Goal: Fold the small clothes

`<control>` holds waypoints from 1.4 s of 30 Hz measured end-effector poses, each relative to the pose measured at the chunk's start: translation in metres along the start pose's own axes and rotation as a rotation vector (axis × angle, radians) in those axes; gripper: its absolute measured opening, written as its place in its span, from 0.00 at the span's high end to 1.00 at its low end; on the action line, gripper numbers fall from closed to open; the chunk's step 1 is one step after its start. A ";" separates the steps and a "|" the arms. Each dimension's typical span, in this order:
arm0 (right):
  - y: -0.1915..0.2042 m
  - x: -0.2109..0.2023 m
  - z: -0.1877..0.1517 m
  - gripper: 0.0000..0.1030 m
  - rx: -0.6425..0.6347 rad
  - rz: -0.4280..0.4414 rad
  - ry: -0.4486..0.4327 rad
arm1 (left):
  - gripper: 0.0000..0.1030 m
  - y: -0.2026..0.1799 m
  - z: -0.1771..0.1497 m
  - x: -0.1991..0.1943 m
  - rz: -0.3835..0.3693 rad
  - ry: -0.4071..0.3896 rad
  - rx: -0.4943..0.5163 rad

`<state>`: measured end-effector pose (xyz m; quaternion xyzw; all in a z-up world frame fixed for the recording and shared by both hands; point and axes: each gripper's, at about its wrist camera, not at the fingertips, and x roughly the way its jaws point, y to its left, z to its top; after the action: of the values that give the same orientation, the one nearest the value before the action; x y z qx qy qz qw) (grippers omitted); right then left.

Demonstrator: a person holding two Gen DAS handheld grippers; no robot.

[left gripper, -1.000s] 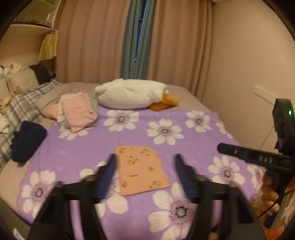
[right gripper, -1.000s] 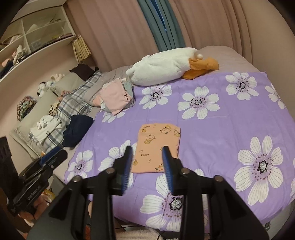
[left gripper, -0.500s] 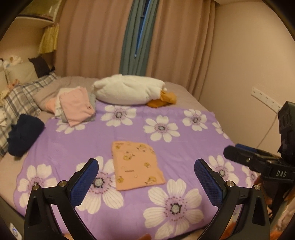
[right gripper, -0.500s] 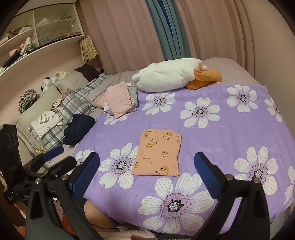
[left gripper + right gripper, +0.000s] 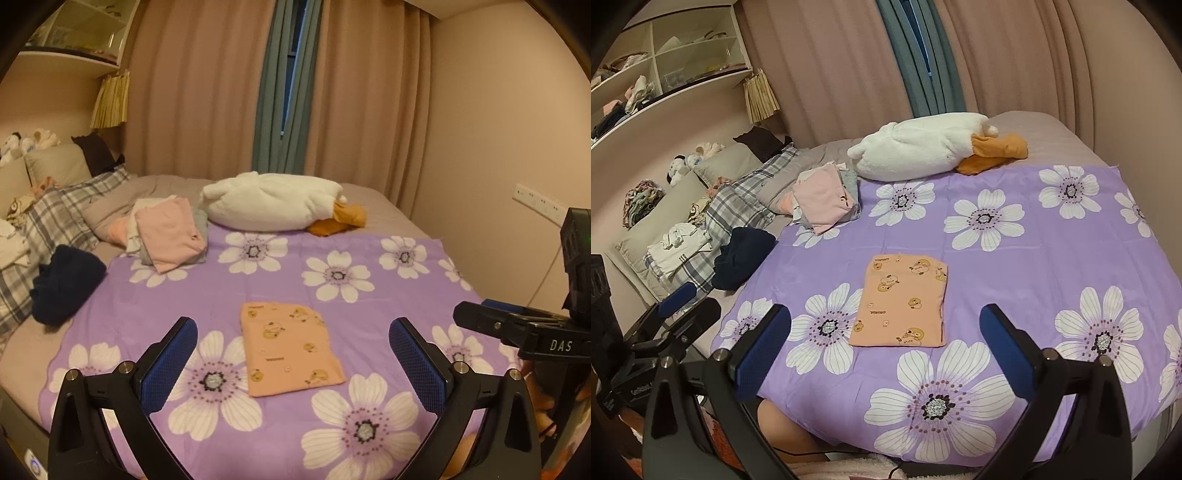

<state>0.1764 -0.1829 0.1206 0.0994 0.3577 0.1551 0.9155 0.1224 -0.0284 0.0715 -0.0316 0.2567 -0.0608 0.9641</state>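
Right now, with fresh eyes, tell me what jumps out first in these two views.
The purple bedspread with big white flowers covers most of the bed, and a neatly folded peach cloth printed with cartoon ducks lies flat near its front edge. Behind it, a white plush duck with an orange bill sprawls by the curtains, beside a pile of pink and grey folded clothes. Both grippers hover in front, jaws wide, holding nothing.

We see our right gripper [image 5: 884, 343] with its jaws spread wide, just opened, nothing between them, held above the near edge of the purple flowered bedspread [image 5: 1015, 258]. A folded peach garment with duck prints [image 5: 903, 301] lies flat ahead. Our left gripper [image 5: 683, 310] shows at the far left. A pink folded pile [image 5: 825, 197] sits beside a white plush goose [image 5: 923, 149].
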 end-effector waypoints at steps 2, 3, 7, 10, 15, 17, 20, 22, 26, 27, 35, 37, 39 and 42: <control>0.001 -0.002 0.000 0.00 -0.005 0.000 -0.008 | 0.00 -0.002 0.000 -0.001 0.014 -0.012 0.004; 0.001 -0.003 0.000 0.00 -0.005 0.001 -0.011 | 0.00 -0.002 0.000 -0.001 0.015 -0.016 0.004; 0.001 -0.004 0.000 0.00 -0.004 0.003 -0.015 | 0.00 -0.002 0.000 -0.001 0.004 -0.015 0.006; 0.001 -0.004 0.000 0.00 -0.008 -0.005 -0.019 | 0.00 -0.002 -0.001 -0.002 0.004 -0.021 0.005; 0.002 -0.006 0.002 0.00 -0.021 0.000 -0.049 | 0.00 -0.002 -0.001 -0.002 0.015 -0.026 0.007; 0.003 -0.004 0.003 0.00 -0.031 -0.003 -0.044 | 0.00 -0.002 -0.001 -0.003 0.018 -0.026 0.007; 0.005 -0.003 0.003 0.00 -0.042 -0.008 -0.046 | 0.00 -0.003 0.000 -0.003 0.019 -0.025 0.016; 0.006 -0.003 0.004 0.00 -0.049 -0.016 -0.054 | 0.00 -0.003 0.001 -0.003 0.025 -0.029 0.017; 0.006 -0.003 0.005 0.00 -0.050 -0.036 -0.064 | 0.00 -0.003 0.002 0.000 0.026 -0.022 0.021; 0.005 -0.003 0.005 0.00 -0.050 -0.040 -0.064 | 0.00 -0.004 0.002 0.000 0.028 -0.018 0.023; 0.008 -0.008 0.005 0.00 -0.048 -0.080 -0.107 | 0.00 -0.006 0.002 0.003 0.031 -0.014 0.025; 0.009 -0.013 0.006 0.00 -0.045 -0.106 -0.141 | 0.00 -0.007 0.002 0.003 0.035 -0.012 0.024; 0.010 -0.016 0.007 0.00 -0.043 -0.126 -0.162 | 0.00 -0.007 0.001 0.003 0.040 -0.012 0.022; 0.011 -0.019 0.008 0.00 -0.045 -0.137 -0.176 | 0.00 -0.007 0.001 0.002 0.039 -0.012 0.012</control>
<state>0.1667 -0.1799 0.1417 0.0674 0.2784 0.0911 0.9538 0.1237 -0.0357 0.0717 -0.0212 0.2510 -0.0435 0.9668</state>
